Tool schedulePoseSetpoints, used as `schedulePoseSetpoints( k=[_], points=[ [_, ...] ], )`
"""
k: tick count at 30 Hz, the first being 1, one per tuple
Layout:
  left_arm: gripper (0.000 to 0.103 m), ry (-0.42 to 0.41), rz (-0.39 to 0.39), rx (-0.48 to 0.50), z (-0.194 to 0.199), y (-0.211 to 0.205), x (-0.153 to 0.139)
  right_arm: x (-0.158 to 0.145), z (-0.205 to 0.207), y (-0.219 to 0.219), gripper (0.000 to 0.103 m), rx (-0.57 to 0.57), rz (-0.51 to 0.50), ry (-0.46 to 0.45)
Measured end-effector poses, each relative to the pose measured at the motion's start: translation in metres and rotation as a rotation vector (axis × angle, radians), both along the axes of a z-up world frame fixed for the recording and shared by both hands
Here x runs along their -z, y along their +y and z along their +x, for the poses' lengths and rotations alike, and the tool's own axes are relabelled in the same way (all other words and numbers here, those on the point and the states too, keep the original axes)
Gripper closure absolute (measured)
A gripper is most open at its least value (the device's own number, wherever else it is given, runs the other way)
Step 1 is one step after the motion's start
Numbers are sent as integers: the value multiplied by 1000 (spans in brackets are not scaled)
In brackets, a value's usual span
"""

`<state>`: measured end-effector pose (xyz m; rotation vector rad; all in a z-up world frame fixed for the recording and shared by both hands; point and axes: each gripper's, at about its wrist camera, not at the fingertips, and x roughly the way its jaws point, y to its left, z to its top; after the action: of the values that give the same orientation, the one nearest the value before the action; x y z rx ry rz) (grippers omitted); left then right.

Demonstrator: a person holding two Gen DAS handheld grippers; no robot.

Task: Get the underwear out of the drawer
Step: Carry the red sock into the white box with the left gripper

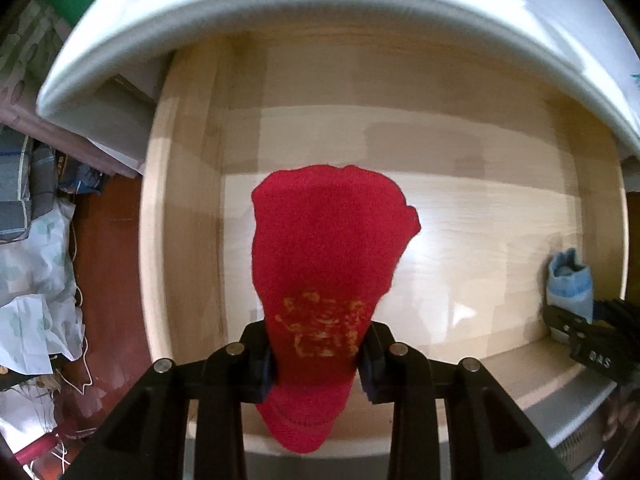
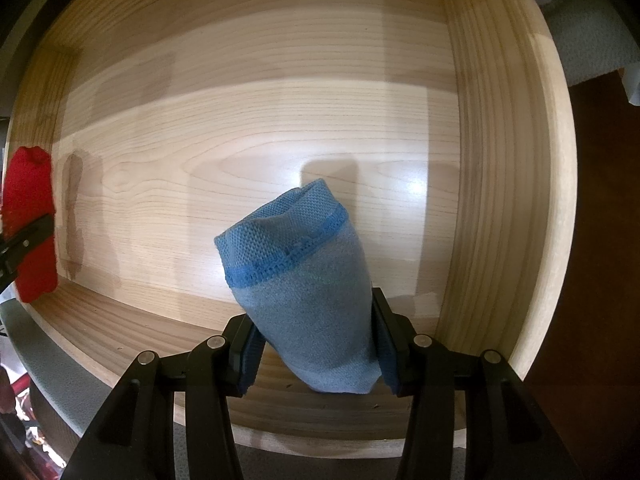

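Now 1 red sock, 1 blue sock, both clamped, 1 drawer.

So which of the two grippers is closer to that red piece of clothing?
Left. The left gripper is shut on the red garment itself, above the wooden drawer. The right gripper is off at the drawer's other side, holding a blue garment.

Both cameras sit just behind their own black finger pairs and look steeply down into the pale wooden drawer, close above its floor. The left wrist view takes in the drawer's left side and the cluttered floor beside it; the right wrist view takes in the right side. They share the drawer floor, and each catches the other's cloth: the red knitted piece and the light blue knitted piece.
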<state>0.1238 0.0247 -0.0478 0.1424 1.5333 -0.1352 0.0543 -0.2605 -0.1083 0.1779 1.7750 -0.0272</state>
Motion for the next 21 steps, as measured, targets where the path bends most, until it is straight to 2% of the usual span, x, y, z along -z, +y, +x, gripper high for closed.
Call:
schedulePoseSetpoints(
  k=[8,21],
  points=[
    [71,-59,-13,24,-21,-14,-25,1,1,3,59,-1,-1,0],
    [71,-190,-45,73,-50,-2,-89,0,4,7,59,1,-4,0]
  ],
)
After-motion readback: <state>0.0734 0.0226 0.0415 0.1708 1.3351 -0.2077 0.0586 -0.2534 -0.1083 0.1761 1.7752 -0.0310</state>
